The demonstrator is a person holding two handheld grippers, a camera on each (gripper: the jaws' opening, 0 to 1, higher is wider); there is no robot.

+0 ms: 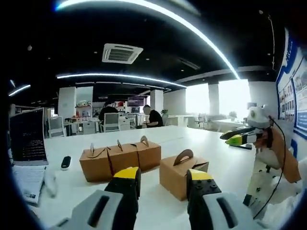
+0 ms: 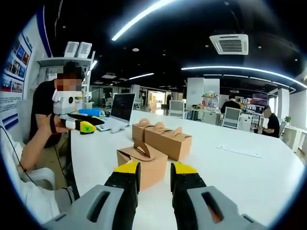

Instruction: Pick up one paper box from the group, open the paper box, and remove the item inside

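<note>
- Left gripper [image 1: 163, 184]: lower centre of the left gripper view, jaws parted with a clear gap, holding nothing.
- Right gripper [image 2: 156, 177]: lower centre of the right gripper view, jaws parted, nothing between them.
- Single box [image 1: 183, 175]: brown, closed, handle up, on the white table [image 1: 192, 139], centre frame just beyond the left jaws.
- Box group [image 1: 120, 160]: a row of closed brown boxes, left of the single box.
- Laptop [image 1: 28, 136]: left edge of the frame, open.
- Seated people: far background desks.

Matt brown kraft paper boxes [image 1: 120, 161] stand on a smooth, slightly glossy white table [image 2: 249, 177].
</note>
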